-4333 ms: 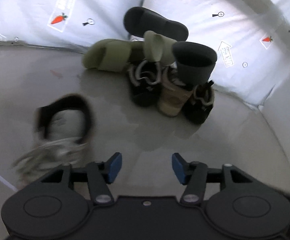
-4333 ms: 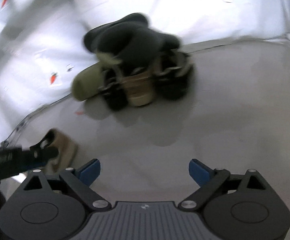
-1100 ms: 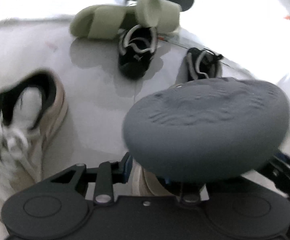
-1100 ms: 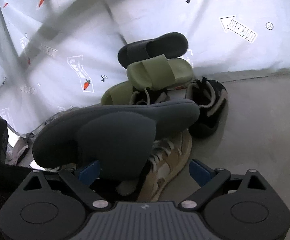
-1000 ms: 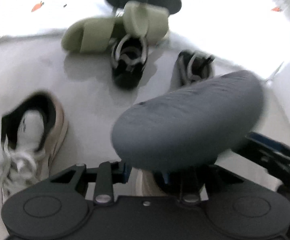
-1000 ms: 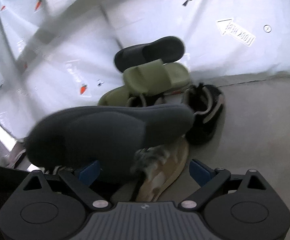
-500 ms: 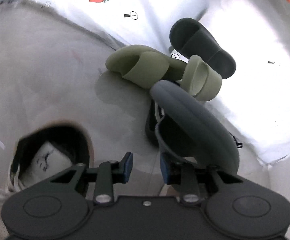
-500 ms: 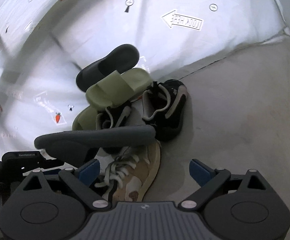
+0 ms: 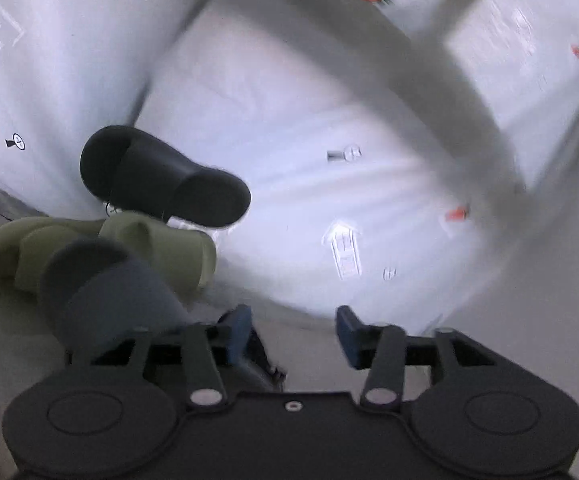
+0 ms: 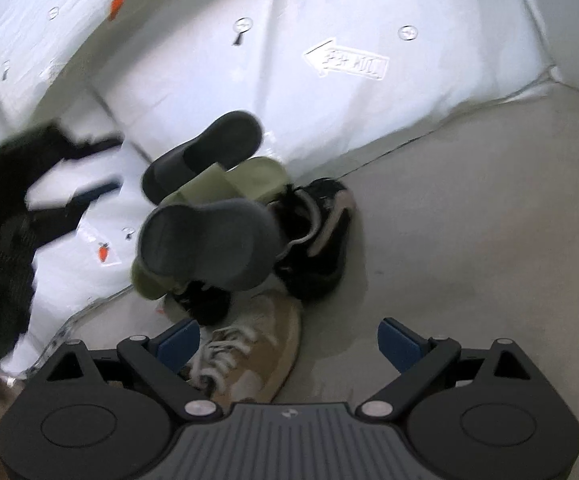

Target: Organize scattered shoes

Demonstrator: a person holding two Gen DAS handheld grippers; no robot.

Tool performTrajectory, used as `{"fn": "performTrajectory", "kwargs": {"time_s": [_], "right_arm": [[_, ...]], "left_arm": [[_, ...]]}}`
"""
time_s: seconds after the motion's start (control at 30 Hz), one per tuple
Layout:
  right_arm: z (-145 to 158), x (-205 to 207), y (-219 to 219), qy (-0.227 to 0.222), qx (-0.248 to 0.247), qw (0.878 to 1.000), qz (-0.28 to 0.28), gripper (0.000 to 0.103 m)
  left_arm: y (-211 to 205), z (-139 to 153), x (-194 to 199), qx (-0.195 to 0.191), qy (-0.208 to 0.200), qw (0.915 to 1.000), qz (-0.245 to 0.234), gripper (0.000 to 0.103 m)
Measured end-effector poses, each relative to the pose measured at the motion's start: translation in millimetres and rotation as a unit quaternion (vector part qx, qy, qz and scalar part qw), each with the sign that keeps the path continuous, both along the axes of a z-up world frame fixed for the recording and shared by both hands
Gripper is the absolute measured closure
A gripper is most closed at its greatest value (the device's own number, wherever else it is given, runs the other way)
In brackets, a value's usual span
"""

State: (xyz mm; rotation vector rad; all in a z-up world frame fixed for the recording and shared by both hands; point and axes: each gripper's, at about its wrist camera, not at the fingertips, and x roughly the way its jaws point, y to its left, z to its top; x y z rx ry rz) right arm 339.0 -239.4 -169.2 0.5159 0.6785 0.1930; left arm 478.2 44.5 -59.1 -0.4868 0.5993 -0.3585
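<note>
Shoes piled at the floor's back edge against the white sheet (image 10: pixel 369 120).
Grey slide (image 10: pixel 209 240) tops the green slide (image 10: pixel 249 176), black sneaker (image 10: pixel 321 240) and tan sneaker (image 10: pixel 265 344); my left gripper (image 9: pixel 291 328) and right gripper (image 10: pixel 289 340) are released, holding nothing.

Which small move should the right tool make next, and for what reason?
Probably shift the right tool slightly left and down over the tan sneaker: the tool is open and empty, and the sneaker lies just ahead of its left finger.
</note>
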Motion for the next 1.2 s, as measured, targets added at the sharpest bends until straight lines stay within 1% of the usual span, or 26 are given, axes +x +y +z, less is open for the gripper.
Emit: {"fn": "performTrajectory", "kwargs": {"time_s": [0.07, 0.1, 0.2, 0.27, 0.37, 0.4, 0.47, 0.5, 0.57, 0.63, 0.67, 0.7, 0.8, 0.83, 0.93, 0.97, 1.03, 1.1, 1.13, 1.17, 1.2], "right_arm": [[-3.4, 0.1, -5.0, 0.007, 0.012, 1.0, -0.007, 0.007], [-5.7, 0.9, -5.9, 0.011, 0.017, 1.0, -0.009, 0.007], [-10.0, 5.0, -3.1, 0.019, 0.021, 1.0, -0.003, 0.007], [-11.5, 8.4, 1.9, 0.022, 0.021, 1.0, 0.007, 0.007], [-11.9, 10.6, 9.0, 0.022, 0.019, 0.999, 0.022, 0.007], [-11.2, 9.5, 11.6, 0.021, 0.016, 0.999, 0.028, 0.007], [-9.4, 5.0, 16.7, 0.02, 0.008, 0.999, 0.04, 0.007], [-8.1, 1.3, 17.7, 0.021, 0.004, 0.999, 0.042, 0.007], [-6.7, -6.5, 16.8, 0.023, 0.006, 0.999, 0.043, 0.007], [-6.6, -14.1, 15.7, 0.027, 0.009, 0.999, 0.04, 0.007], [-6.8, -17.9, 15.3, 0.031, 0.009, 0.999, 0.038, 0.007], [-7.2, -21.4, 15.9, 0.033, 0.007, 0.999, 0.039, 0.007], [-8.4, -31.5, 19.3, 0.041, 0.0, 0.998, 0.045, 0.007], [-8.5, -33.5, 20.7, 0.043, -0.003, 0.998, 0.047, 0.007], [-7.8, -43.1, 31.4, 0.054, -0.036, 0.996, 0.06, 0.007], [-7.5, -47.9, 37.3, 0.057, -0.058, 0.994, 0.072, 0.007], [-7.0, -56.4, 47.1, 0.06, -0.098, 0.989, 0.095, 0.007], [-5.9, -70.6, 63.3, 0.057, -0.155, 0.977, 0.135, 0.007], [-5.9, -74.6, 67.6, 0.057, -0.166, 0.974, 0.147, 0.008], [-6.6, -82.5, 76.0, 0.057, -0.182, 0.966, 0.173, 0.009], [-7.6, -90.5, 85.0, 0.058, -0.193, 0.959, 0.2, 0.01]], "left_arm": [[-0.5, -24.2, -23.3, 0.045, 0.032, 0.9984, -0.006, 0.051], [3.4, -37.8, -35.2, 0.056, 0.054, 0.9969, -0.006, 0.051], [17.0, -72.5, -64.6, 0.071, 0.112, 0.9912, -0.003, 0.051], [18.5, -93.8, -82.6, 0.085, 0.15, 0.985, -0.01, 0.051], [4.5, -120.2, -99.0, 0.119, 0.178, 0.9761, -0.037, 0.051], [1.4, -123.9, -99.9, 0.121, 0.178, 0.9758, -0.037, 0.05], [1.5, -125.5, -97.1, 0.112, 0.177, 0.9773, -0.031, 0.052], [2.6, -126.4, -95.3, 0.107, 0.181, 0.9772, -0.028, 0.063], [4.6, -129.1, -98.2, 0.11, 0.19, 0.9755, -0.009, 0.067], [4.6, -127.9, -103.9, 0.111, 0.193, 0.9749, -0.007, 0.075], [3.8, -126.1, -105.9, 0.113, 0.196, 0.9741, -0.009, 0.081], [3.0, -124.2, -107.9, 0.115, 0.198, 0.9733, -0.011, 0.081], [1.6, -118.2, -122.9, 0.139, 0.206, 0.9684, -0.016, 0.081], [8.5, -118.6, -135.4, 0.141, 0.208, 0.9679, -0.018, 0.081], [20.4, -119.6, -157.5, 0.132, 0.215, 0.9673, -0.02, 0.081], [24.1, -120.1, -164.4, 0.13, 0.219, 0.9668, -0.024, 0.081], [29.3, -120.2, -177.6, 0.13, 0.224, 0.9655, -0.031, 0.081], [34.5, -120.3, -190.1, 0.128, 0.227, 0.9647, -0.035, 0.081], [37.5, -120.5, -195.6, 0.123, 0.229, 0.9648, -0.036, 0.081], [42.7, -120.9, -202.5, 0.111, 0.231, 0.9657, -0.038, 0.08], [48.8, -118.9, -209.9, 0.096, 0.226, 0.9686, -0.04, 0.079]]}}
